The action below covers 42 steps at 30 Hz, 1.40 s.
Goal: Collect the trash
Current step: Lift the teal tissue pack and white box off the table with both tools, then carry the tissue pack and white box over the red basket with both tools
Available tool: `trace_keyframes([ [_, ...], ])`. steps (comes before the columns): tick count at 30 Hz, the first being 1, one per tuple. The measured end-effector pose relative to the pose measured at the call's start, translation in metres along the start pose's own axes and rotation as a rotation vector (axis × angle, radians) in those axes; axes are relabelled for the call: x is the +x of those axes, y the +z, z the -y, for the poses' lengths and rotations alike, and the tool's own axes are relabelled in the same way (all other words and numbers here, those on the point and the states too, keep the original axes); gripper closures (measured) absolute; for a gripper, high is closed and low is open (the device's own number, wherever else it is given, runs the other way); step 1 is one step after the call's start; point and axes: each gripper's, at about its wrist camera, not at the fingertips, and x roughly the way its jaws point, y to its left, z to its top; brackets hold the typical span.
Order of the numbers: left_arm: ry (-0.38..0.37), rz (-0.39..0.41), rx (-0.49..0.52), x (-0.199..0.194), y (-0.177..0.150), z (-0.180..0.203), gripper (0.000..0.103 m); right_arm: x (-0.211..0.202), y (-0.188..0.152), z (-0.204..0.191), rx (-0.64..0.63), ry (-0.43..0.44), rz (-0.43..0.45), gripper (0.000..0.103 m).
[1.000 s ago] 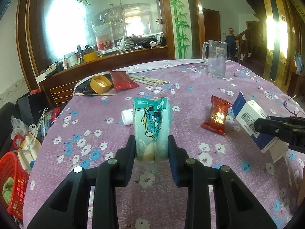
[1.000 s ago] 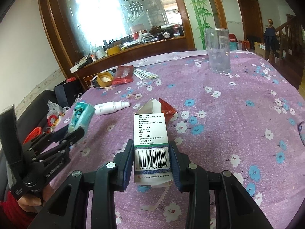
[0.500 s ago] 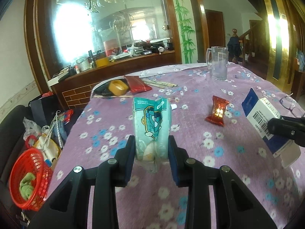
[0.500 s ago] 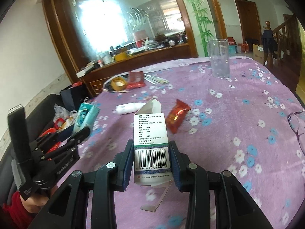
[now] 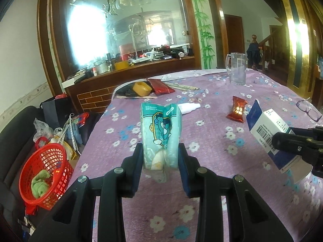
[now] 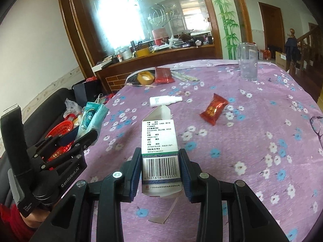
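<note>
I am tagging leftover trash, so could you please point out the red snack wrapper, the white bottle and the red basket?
red snack wrapper (image 6: 213, 110), right wrist view, middle of the pack.
white bottle (image 6: 164, 100), right wrist view, its body.
red basket (image 5: 43, 173), left wrist view, mesh wall.

Teal tissue pack (image 5: 160, 135) upright, white barcode box (image 6: 160, 157) flap open, red wrapper (image 6: 213, 109) on cloth
</note>
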Motion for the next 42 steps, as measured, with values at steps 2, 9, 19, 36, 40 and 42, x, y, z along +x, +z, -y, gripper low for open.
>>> trace_keyframes([
  [2,0.002,-0.002,-0.008,0.0,-0.002,-0.004,0.071,0.002,0.0,-0.004,-0.004,0.0,-0.007,0.064],
  [9,0.004,0.001,-0.037,-0.001,-0.007,-0.017,0.071,0.004,0.001,-0.017,-0.026,-0.006,-0.018,0.064],
  [19,0.008,0.002,-0.074,-0.005,-0.013,-0.037,0.071,0.014,0.003,-0.033,-0.05,0.0,-0.039,0.064],
  [36,0.032,0.001,-0.131,-0.014,-0.021,-0.069,0.071,0.029,0.003,-0.071,-0.11,0.027,-0.071,0.064],
  [40,0.04,0.003,-0.146,-0.017,-0.023,-0.078,0.071,0.032,0.004,-0.082,-0.126,0.035,-0.077,0.064],
  [42,0.046,0.004,-0.154,-0.018,-0.024,-0.084,0.071,0.035,0.004,-0.088,-0.131,0.043,-0.082,0.064],
])
